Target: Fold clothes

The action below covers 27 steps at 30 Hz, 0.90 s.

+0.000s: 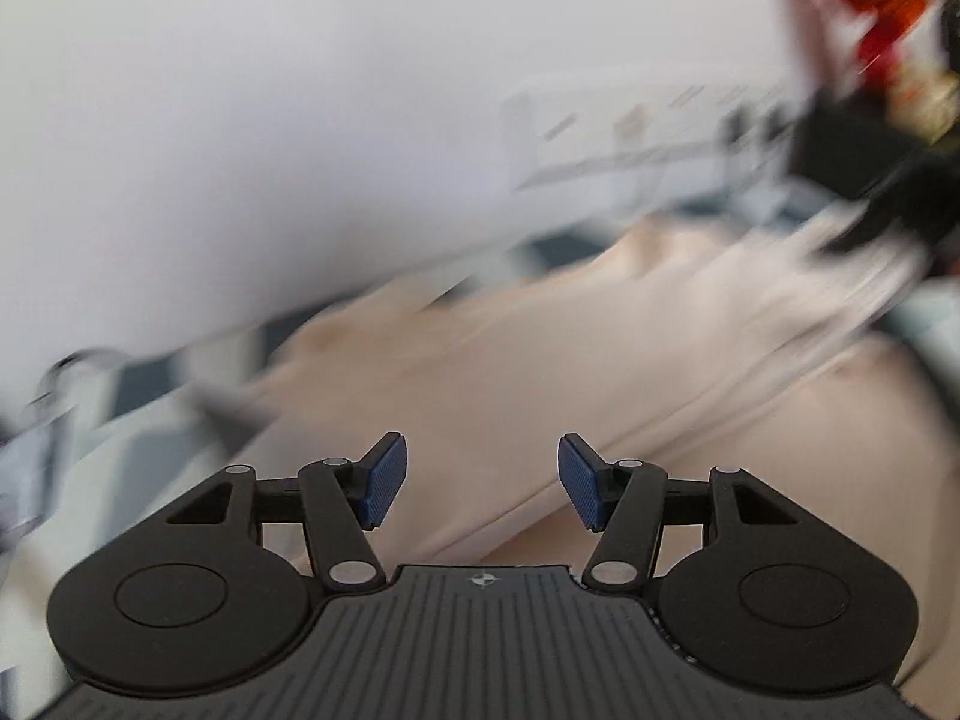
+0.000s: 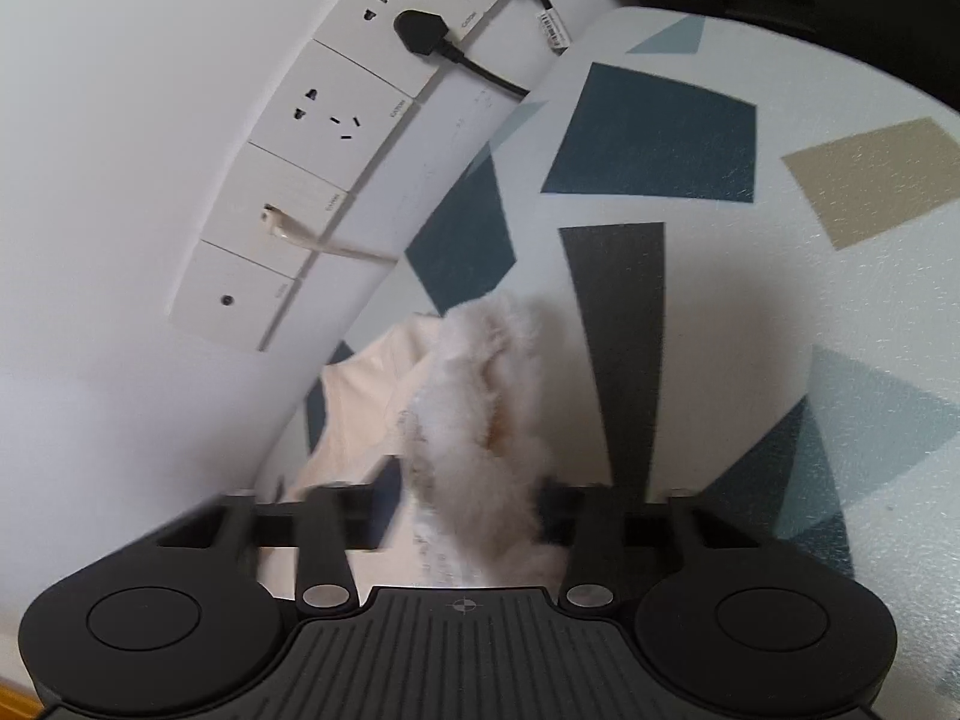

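My right gripper (image 2: pixel 474 516) pinches the cream garment (image 2: pixel 474 420), bunched lengthwise toward the table's (image 2: pixel 780 312) wall edge; left gripper (image 1: pixel 482 480) gapes wide above it.

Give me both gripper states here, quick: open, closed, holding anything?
Left gripper: open, nothing between its blue pads, above the cream garment.
Right gripper: closed on the garment's fluffy cream fabric, over the patterned table.

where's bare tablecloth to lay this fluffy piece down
Bare patterned tablecloth ahead and right of the right tongs, out to its far edge. Left is crowded: cream garment, then the wall sockets.
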Each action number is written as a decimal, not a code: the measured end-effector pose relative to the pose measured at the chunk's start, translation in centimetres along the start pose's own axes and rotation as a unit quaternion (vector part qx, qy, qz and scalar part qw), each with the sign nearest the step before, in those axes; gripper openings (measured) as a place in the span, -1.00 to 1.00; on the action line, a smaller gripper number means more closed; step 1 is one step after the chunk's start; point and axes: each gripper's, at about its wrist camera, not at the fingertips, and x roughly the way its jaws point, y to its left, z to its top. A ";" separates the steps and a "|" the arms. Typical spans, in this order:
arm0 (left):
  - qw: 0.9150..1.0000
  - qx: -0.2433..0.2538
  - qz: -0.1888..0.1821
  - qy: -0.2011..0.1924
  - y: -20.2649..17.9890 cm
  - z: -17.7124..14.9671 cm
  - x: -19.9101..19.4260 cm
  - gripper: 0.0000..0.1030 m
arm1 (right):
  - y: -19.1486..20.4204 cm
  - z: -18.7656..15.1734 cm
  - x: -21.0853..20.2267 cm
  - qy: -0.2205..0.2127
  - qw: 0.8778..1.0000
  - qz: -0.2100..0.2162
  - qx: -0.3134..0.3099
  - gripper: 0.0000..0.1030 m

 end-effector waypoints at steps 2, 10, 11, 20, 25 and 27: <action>0.999 0.016 0.032 0.017 1.5 -1.6 0.9 0.12 | 0.6 0.0 -0.7 -0.016 1.000 0.013 0.012 -0.77; 0.995 0.074 0.065 0.017 2.6 -3.8 3.6 0.12 | 11.3 -0.2 -6.0 -0.076 0.989 0.114 -0.047 -0.80; 0.995 0.073 0.063 0.013 2.5 -3.8 3.6 0.12 | 12.7 -0.3 -6.7 -0.083 0.987 0.127 -0.055 -0.80; 0.997 0.041 0.065 -0.010 3.0 -3.4 4.6 0.12 | 22.9 -1.5 -10.2 -0.123 0.969 0.176 -0.121 -0.80; 0.994 -0.040 0.101 -0.001 5.9 -3.4 4.5 0.10 | 25.6 -3.8 -8.7 -0.084 0.977 0.143 -0.132 -0.80; 0.993 -0.056 0.107 0.007 7.0 -3.9 4.3 0.10 | 26.9 -4.6 -8.9 -0.063 0.971 0.183 -0.139 -0.80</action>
